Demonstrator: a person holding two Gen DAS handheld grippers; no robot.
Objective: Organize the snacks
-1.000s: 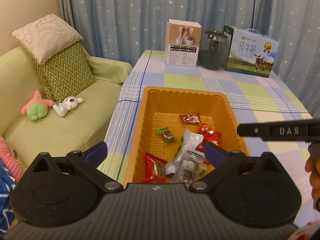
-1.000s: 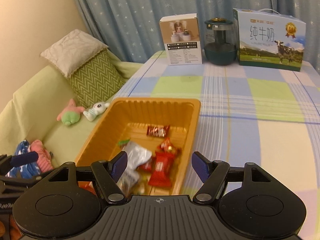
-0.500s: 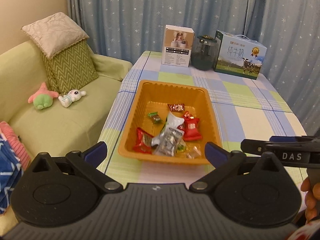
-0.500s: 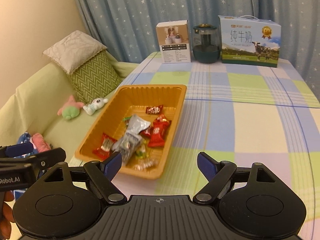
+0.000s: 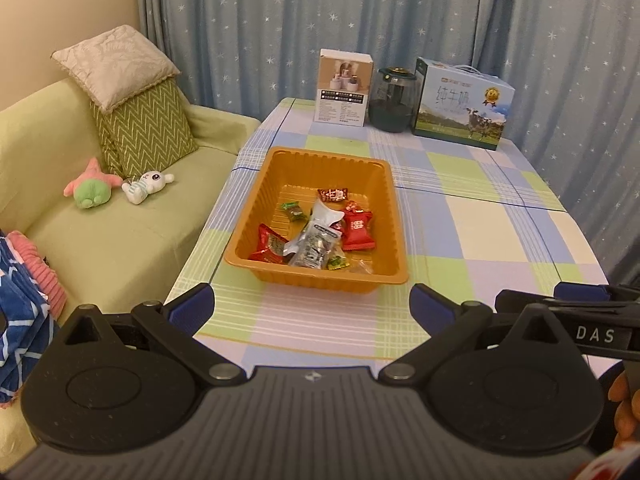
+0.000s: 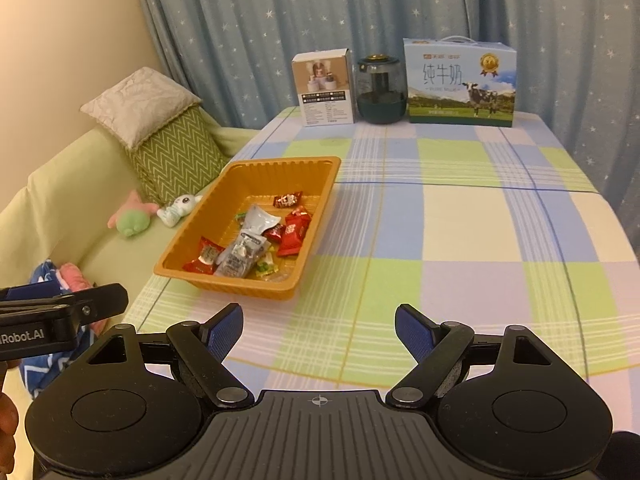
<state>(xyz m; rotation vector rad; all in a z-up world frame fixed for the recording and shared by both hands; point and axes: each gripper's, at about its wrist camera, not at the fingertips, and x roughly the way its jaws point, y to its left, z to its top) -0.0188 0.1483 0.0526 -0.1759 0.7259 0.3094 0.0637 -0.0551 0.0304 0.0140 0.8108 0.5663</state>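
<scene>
**Snacks gathered in the tray, both claws empty**

The wrapped snacks [image 5: 320, 236] lie heaped in the ribbed orange plastic tray [image 5: 256, 216], which sits on the left half of the checked pastel tablecloth-covered table [image 5: 472, 216], close to the side facing the pale green sofa [image 5: 120, 248]. I see red packets, a silver foil pouch and small green sweets, all inside the tray walls; none shows on the cloth outside it.

My left claw [image 5: 311, 307] hangs just short of the tray's near rim, fingers spread wide with nothing between them. My right claw [image 6: 319, 327] hovers over bare cloth to the tray's right, also parted and empty.

I judge the sorting is near done or done. If another piece needs shifting, I would come in from above, pinch a single wrapper by its crimped end, and avoid dragging the light tray.

The tray's left wall lies close to the table edge, so any push should go rightward. Open room is broad to the right and front; the white carton [image 6: 324, 92], dark glass jar [image 6: 380, 92] and blue milk box [image 6: 460, 84] stand well apart at the far edge.
</scene>
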